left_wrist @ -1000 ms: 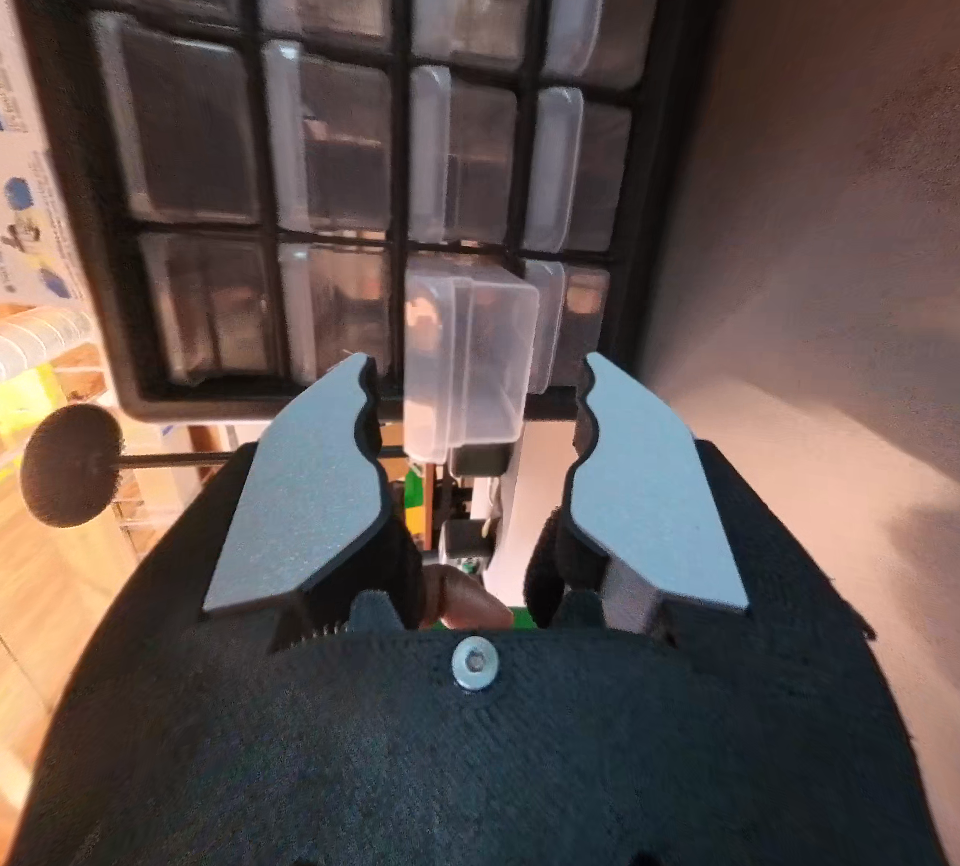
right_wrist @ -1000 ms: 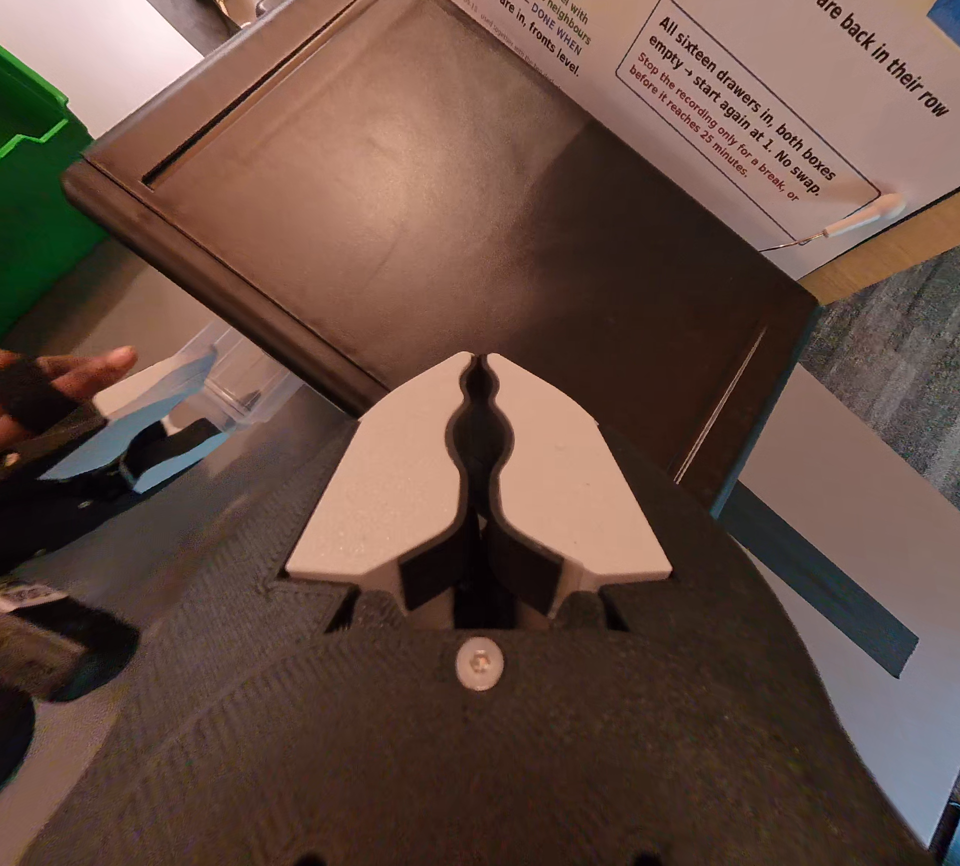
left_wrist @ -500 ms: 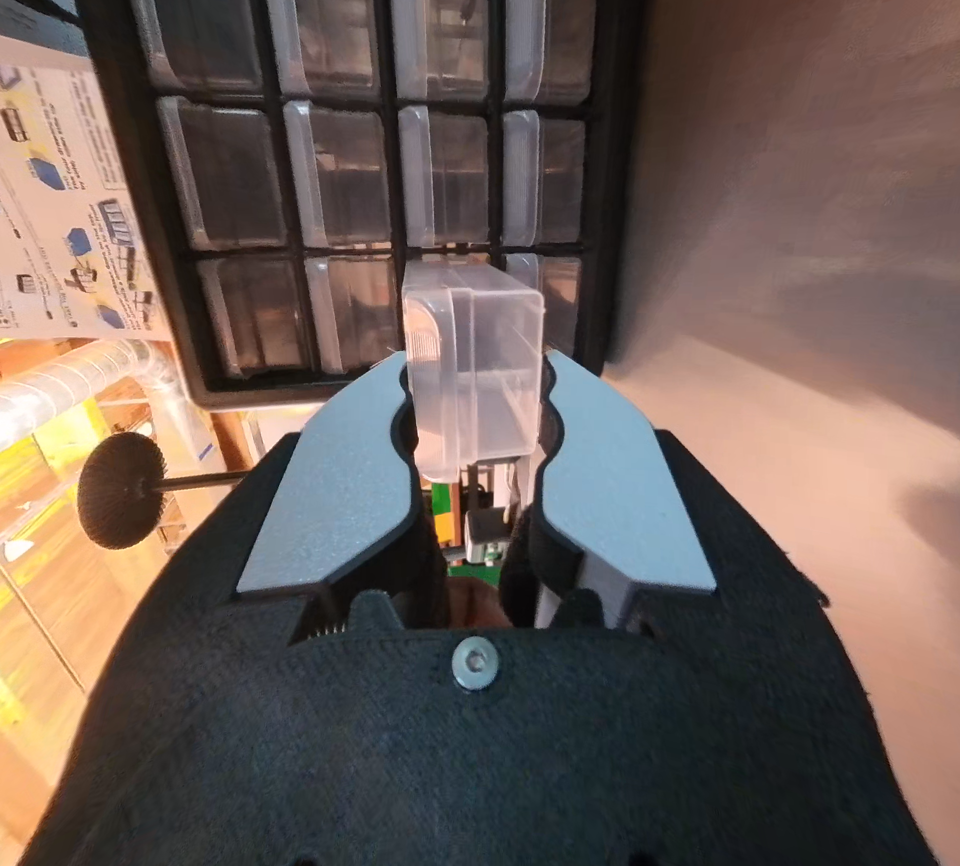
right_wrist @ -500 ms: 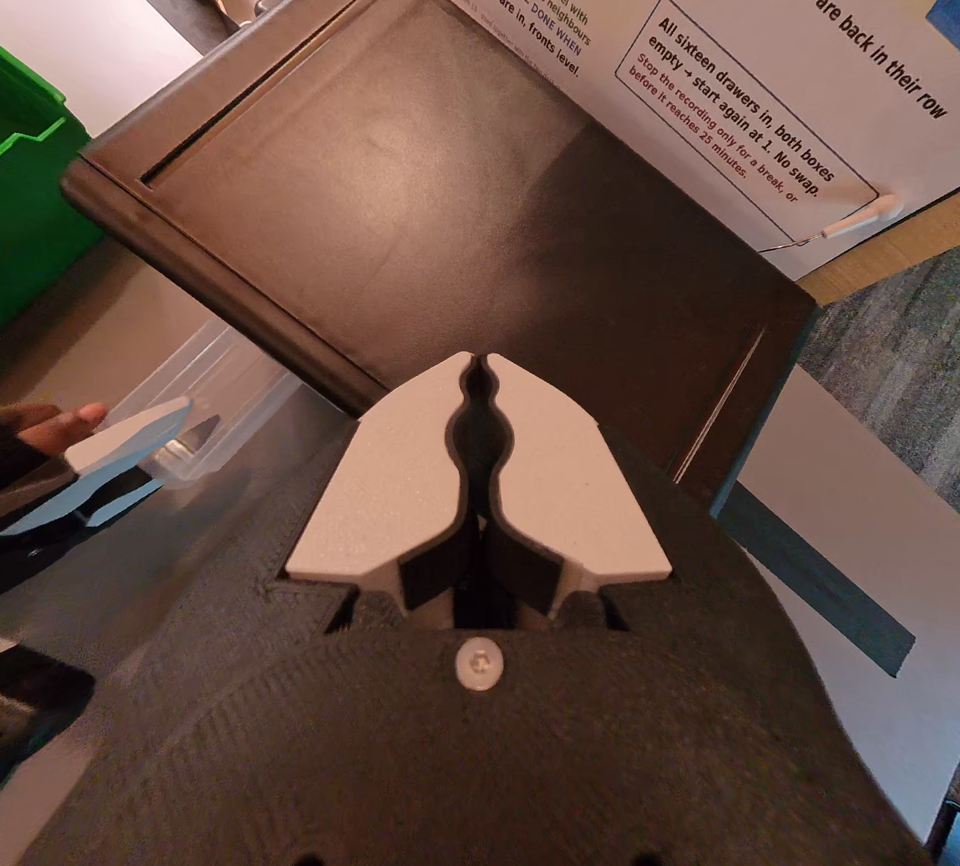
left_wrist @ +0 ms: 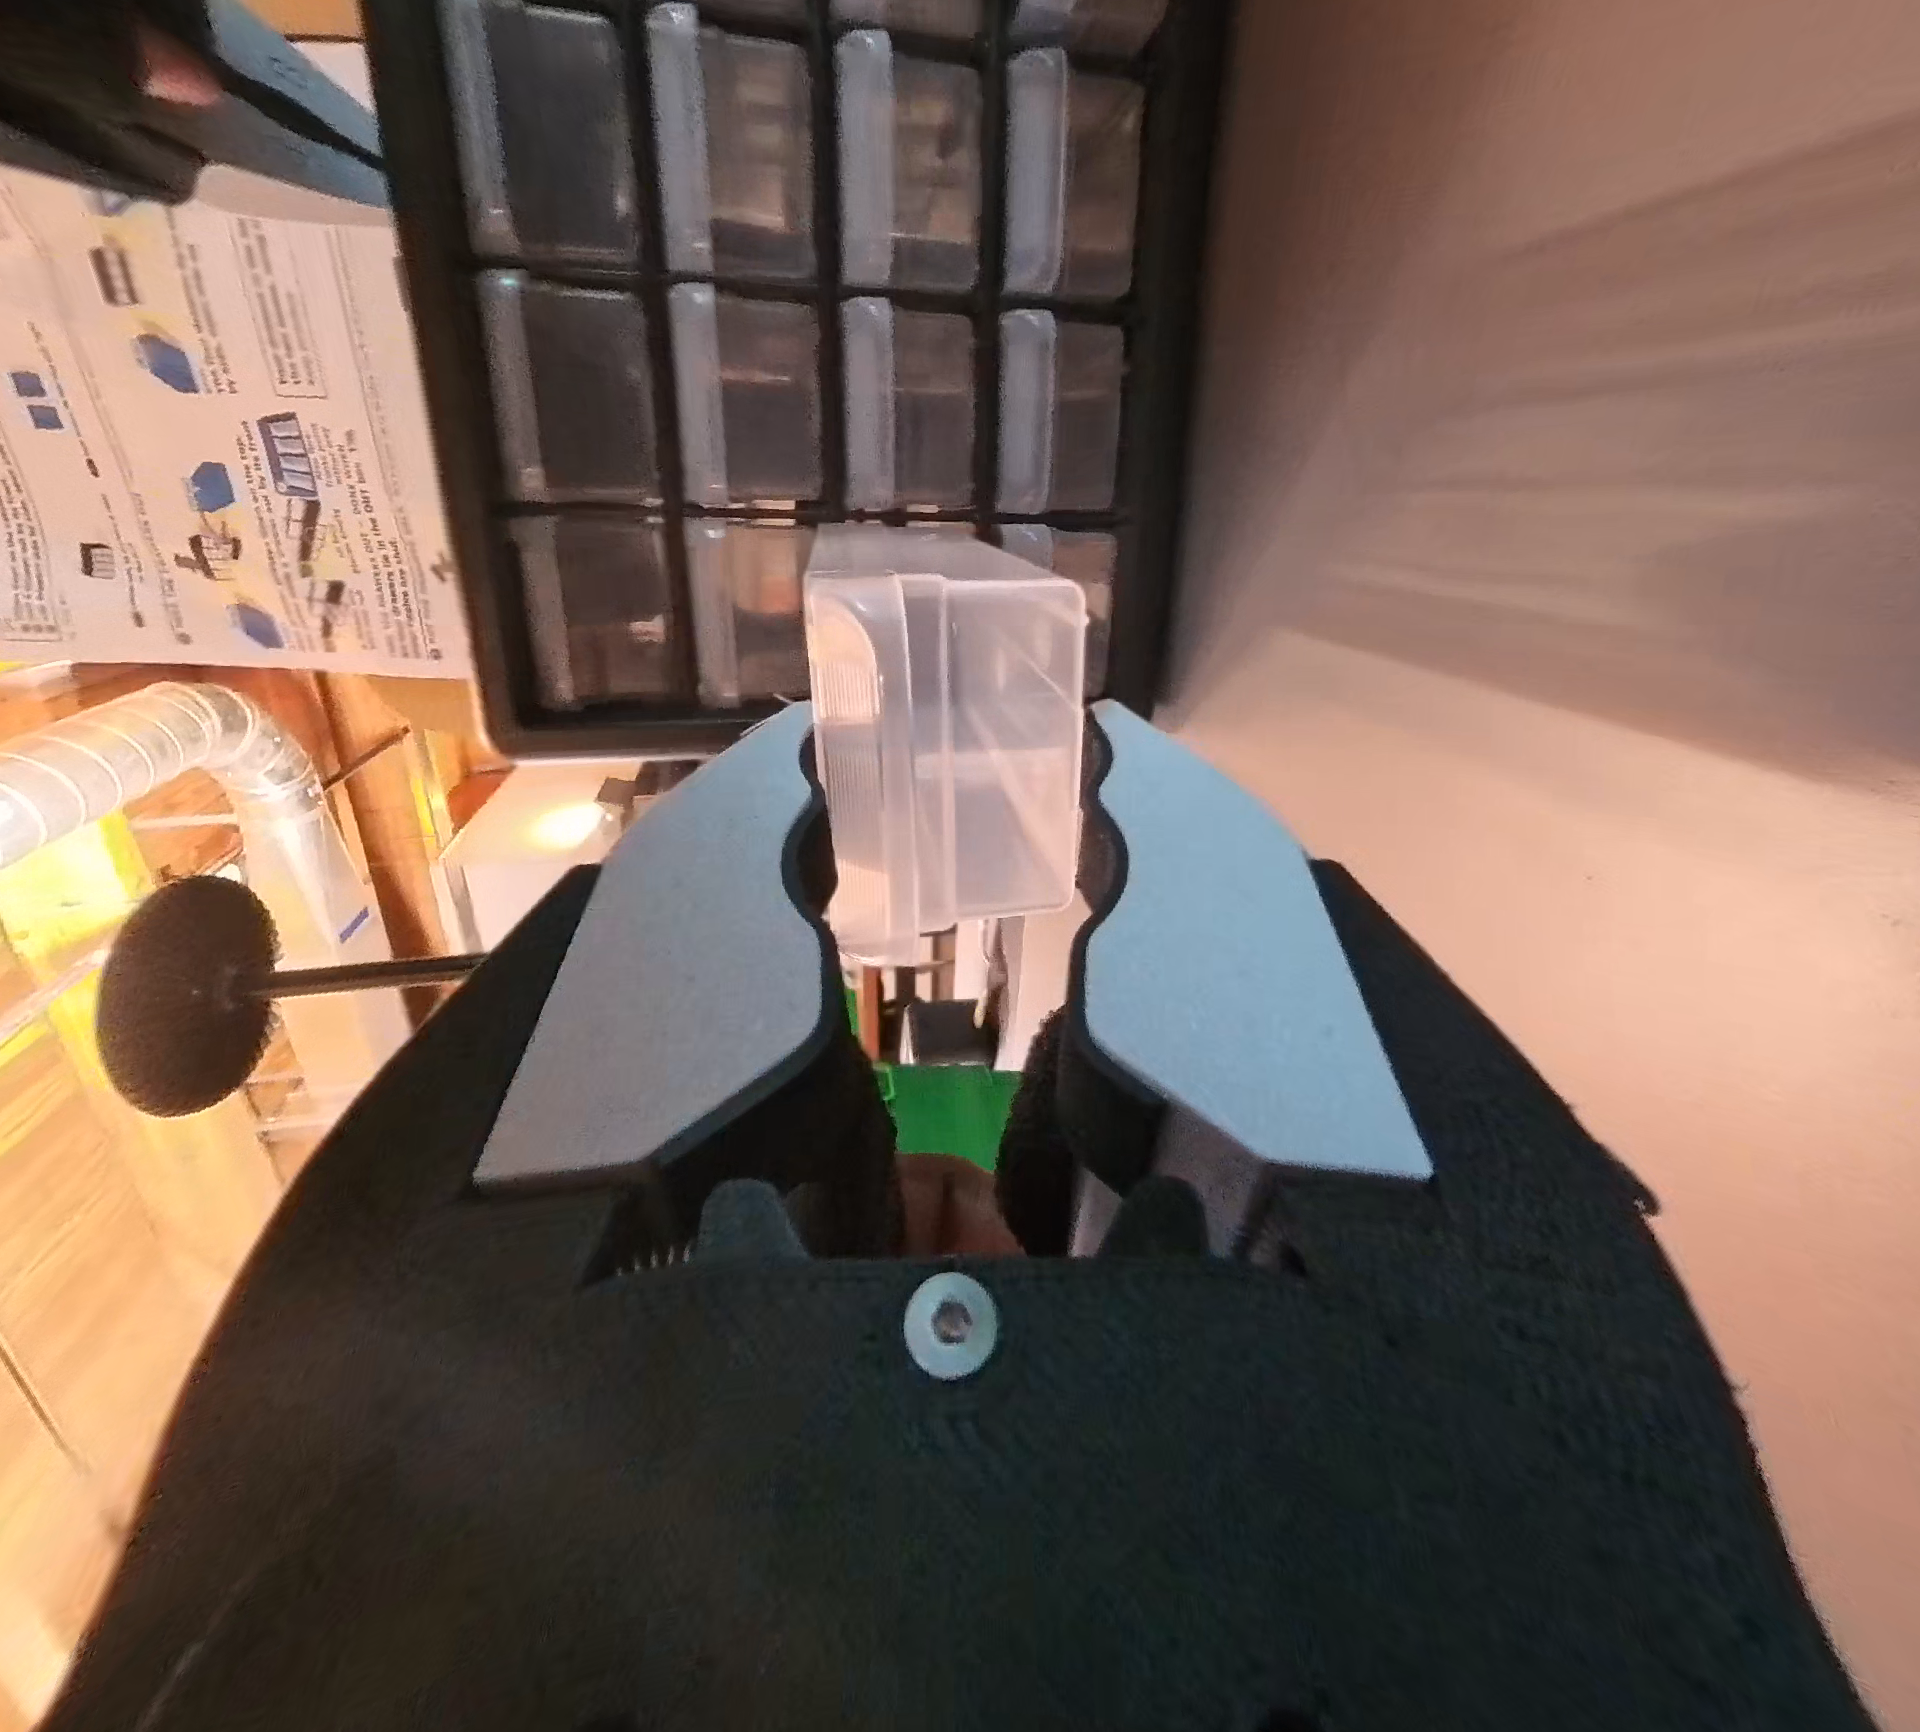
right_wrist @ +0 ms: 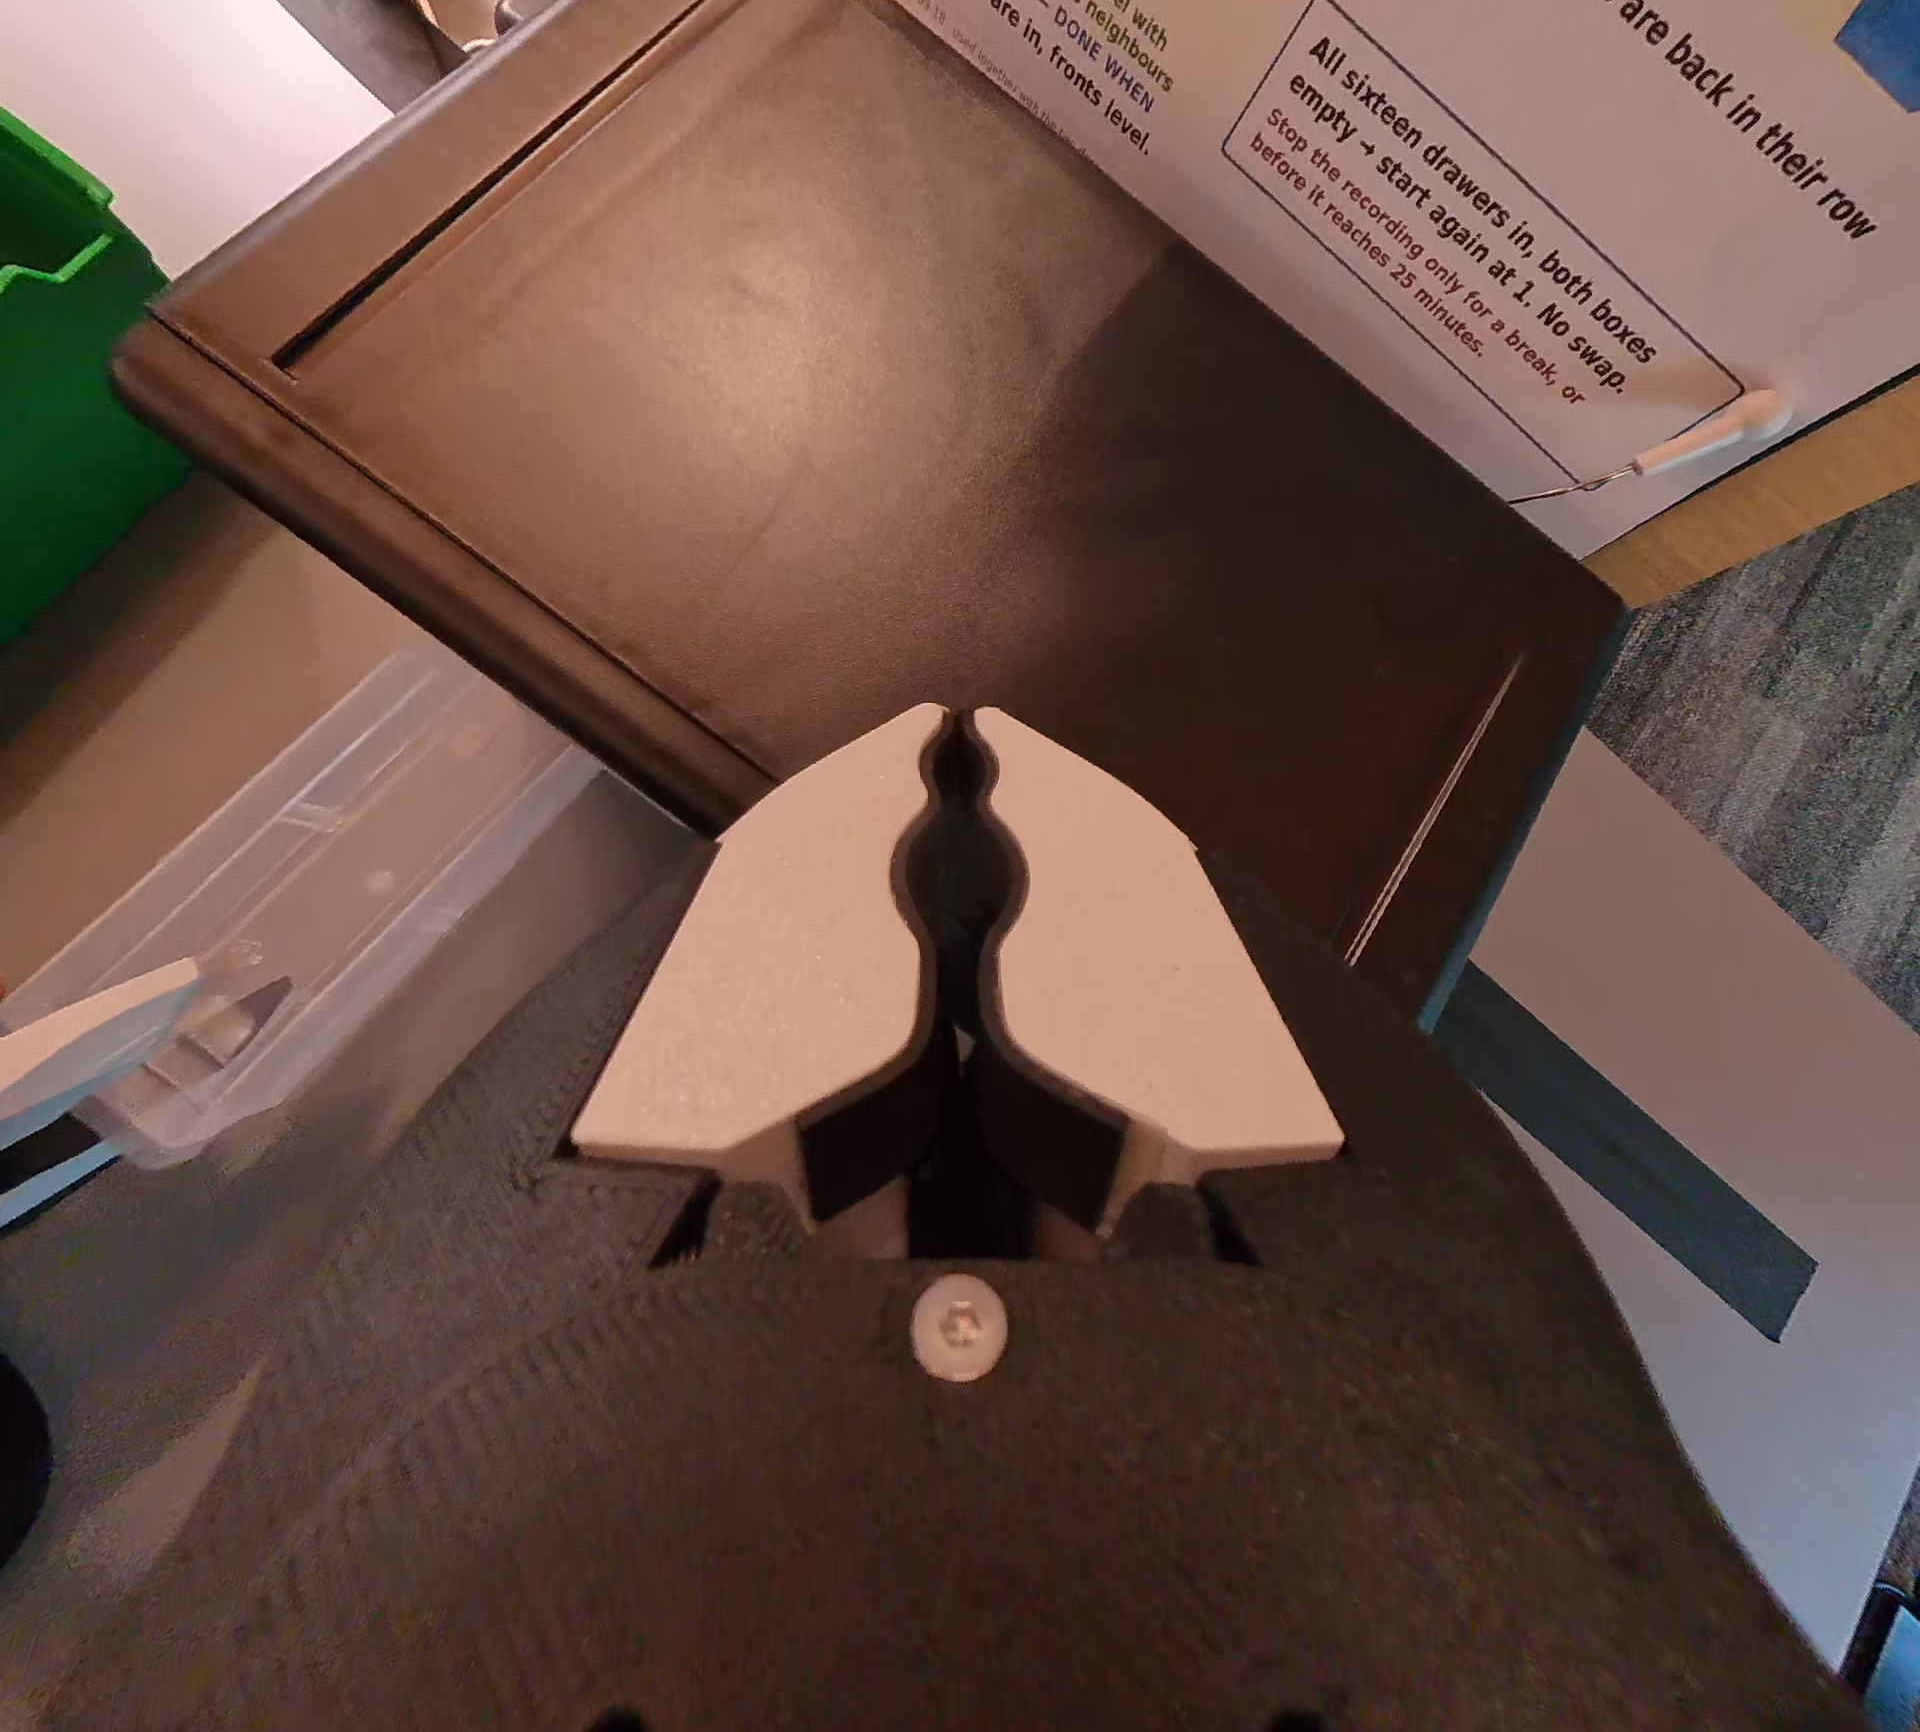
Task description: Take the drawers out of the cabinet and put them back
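Left gripper: we see the left gripper (left_wrist: 951, 809) clamped on a clear plastic drawer (left_wrist: 951, 747), one grey finger (left_wrist: 675, 934) pressed against each side wall.
Drawer position: the clear plastic drawer is pulled partly out of the black cabinet (left_wrist: 790, 269); its rear end reaches the cabinet front, and we cannot tell how much remains in the slot.
Slot: it sits in the cabinet's edge row, second slot in from the tabletop (left_wrist: 1558, 539).
Other drawers: the neighbouring drawers (left_wrist: 561, 394) sit flush in their compartments.
Right gripper: the right gripper (right_wrist: 961, 726) has its fingers together, holding nothing, and it hangs over the cabinet's top panel (right_wrist: 779, 352); whether it touches we cannot tell.
Edges: the instruction sheet (right_wrist: 1507, 51) stands just behind the cabinet, and a green bin (right_wrist: 52, 394) lies off to one side.
Open room: in the right wrist view, we see bare tabletop in front of the cabinet and beside it, crossed by a strip of dark tape (right_wrist: 1621, 1163).
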